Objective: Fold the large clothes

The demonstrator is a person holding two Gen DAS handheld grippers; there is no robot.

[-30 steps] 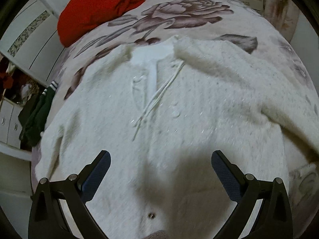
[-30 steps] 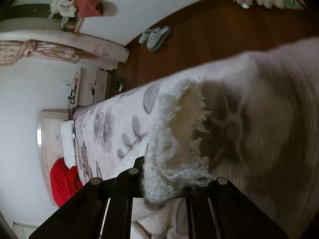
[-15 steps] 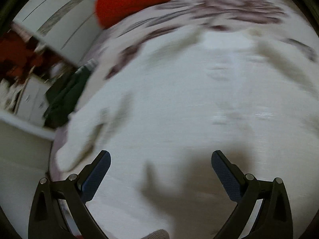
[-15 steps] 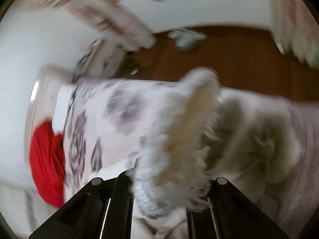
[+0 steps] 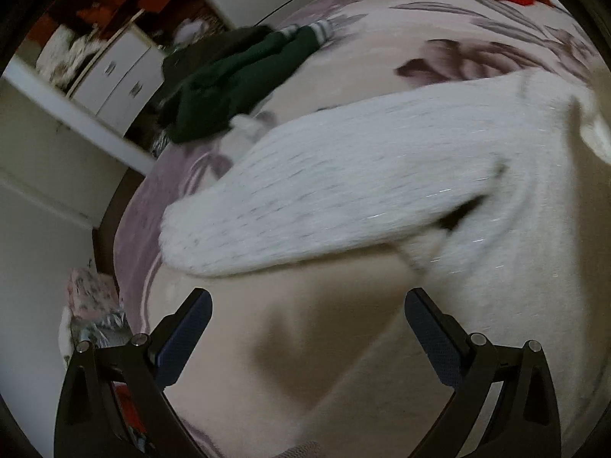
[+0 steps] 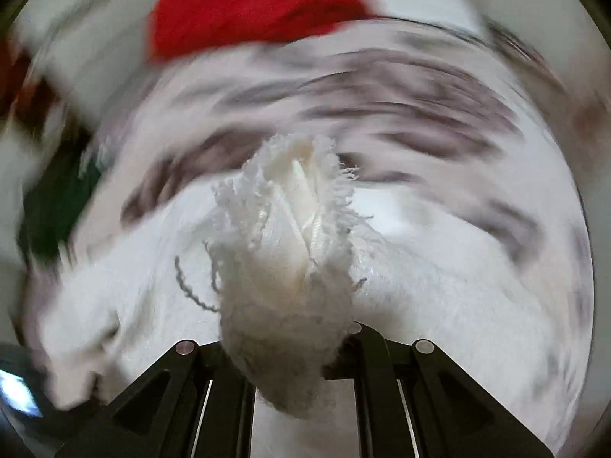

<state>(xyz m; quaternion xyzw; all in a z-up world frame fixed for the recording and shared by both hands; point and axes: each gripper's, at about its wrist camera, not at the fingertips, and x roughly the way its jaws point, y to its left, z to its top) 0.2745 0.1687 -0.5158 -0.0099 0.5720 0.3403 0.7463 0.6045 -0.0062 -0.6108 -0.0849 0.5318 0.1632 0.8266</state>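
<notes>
A white sweater (image 5: pixel 382 191) is spread on the bed (image 5: pixel 382 53), and its fringed cuff (image 6: pixel 294 229) is pinched between the pressed-together fingers of the right gripper (image 6: pixel 290 347), so that the sleeve can presumably be carried across the body as a fold. The cuff is bunched upright in that grip, its loose yarn ends splayed outward like a tuft; a single dark, kinked thread (image 6: pixel 187 286) hangs just beside it. The left gripper (image 5: pixel 305 328) is held spread above the sweater, nothing between its blue textured pads (image 5: pixel 183 339); it is judged to be placed there in readiness for the other sleeve (image 5: pixel 305 206), which lies angled out toward the bed's edge. The knit looks thick, soft and ribbed, with faint glittering flecks, and it slumps in rounded folds rather than sharp creases, so a fold is likely to spring back unless pressed. The bed cover is smooth and pale mauve with large dark flower prints. A dark green garment (image 5: pixel 229 87) with striped trim is heaped near the bed's edge, well apart from the sweater, and a red cloth (image 6: pixel 252 4) is piled at the far end. Much of the right view is smeared by blur, so finer detail there cannot be told.
</notes>
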